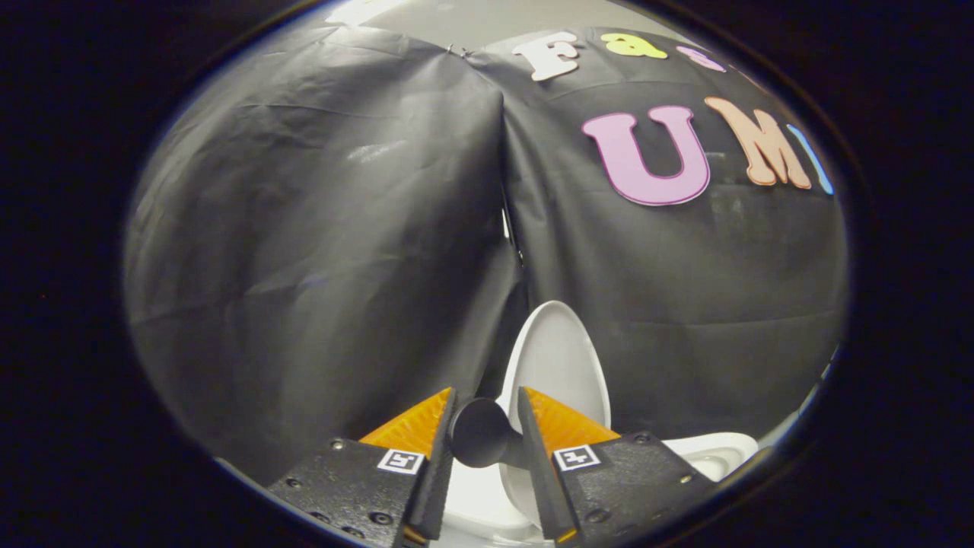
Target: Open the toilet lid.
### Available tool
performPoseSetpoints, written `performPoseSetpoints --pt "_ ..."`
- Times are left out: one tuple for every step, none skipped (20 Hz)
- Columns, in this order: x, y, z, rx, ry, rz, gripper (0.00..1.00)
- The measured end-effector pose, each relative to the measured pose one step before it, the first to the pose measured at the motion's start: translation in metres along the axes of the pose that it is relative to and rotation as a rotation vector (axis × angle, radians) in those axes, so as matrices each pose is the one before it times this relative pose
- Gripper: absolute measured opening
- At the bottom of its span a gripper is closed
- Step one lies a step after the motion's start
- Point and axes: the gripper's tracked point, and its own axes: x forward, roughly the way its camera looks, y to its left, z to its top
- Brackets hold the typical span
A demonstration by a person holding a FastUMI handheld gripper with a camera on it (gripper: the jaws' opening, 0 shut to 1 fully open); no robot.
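The white toilet lid (559, 358) stands raised, nearly upright, against the black cloth wall just beyond my fingertips. A black round knob (478, 434) on a short stem sticks out from the lid's lower edge and sits between my two fingers. My gripper (487, 397) is closed around this knob, with both fingers touching its sides. The stem passes behind the right finger (555, 422). Below the fingers shows the white toilet seat (479, 502).
Black cloth walls meet in a corner seam (506, 221) straight ahead, close behind the lid. The white rim of the toilet (711, 453) extends to the right of my right finger.
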Motion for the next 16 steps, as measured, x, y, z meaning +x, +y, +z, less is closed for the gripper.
performPoseSetpoints --pt "-0.00347 0.00069 0.00585 0.00046 -0.02167 0.00526 0.55" --pt "-0.00449 -0.00018 0.00718 -0.00213 -0.01967 0.00274 0.60" --pt "-0.00528 0.00145 0.00627 -0.00265 -0.02258 0.01943 0.64" --pt "-0.00462 0.00222 0.00933 -0.00482 -0.02928 0.02676 0.68" --pt "-0.00746 0.00131 0.00950 -0.00808 -0.02901 0.01646 0.72" --pt "-0.00588 -0.00305 0.00957 -0.00923 -0.02482 0.00919 0.76" --pt "-0.00638 -0.00492 0.00663 -0.00675 -0.01656 0.00151 0.81" --pt "-0.00566 -0.00617 0.00698 -0.00502 -0.01355 -0.00512 0.80" --pt "-0.00734 -0.00903 0.00730 -0.00493 -0.01453 -0.01202 0.80" --pt "-0.00679 -0.01234 0.00701 -0.00236 -0.01553 -0.01831 0.80" --pt "-0.00420 -0.01639 0.00564 0.00307 -0.00603 -0.02105 0.80" --pt "-0.00603 -0.01544 0.00532 -0.00179 -0.01100 -0.02898 0.80" --pt "-0.00871 -0.02097 0.00714 -0.00761 -0.00774 -0.03968 0.80" --pt "-0.00549 -0.01738 0.00396 -0.00607 -0.00463 -0.03207 0.80" --pt "-0.00564 -0.01945 0.00108 -0.00410 -0.00356 -0.03156 0.80" --pt "-0.00676 -0.01855 0.00258 -0.00310 -0.00748 -0.02910 0.80"
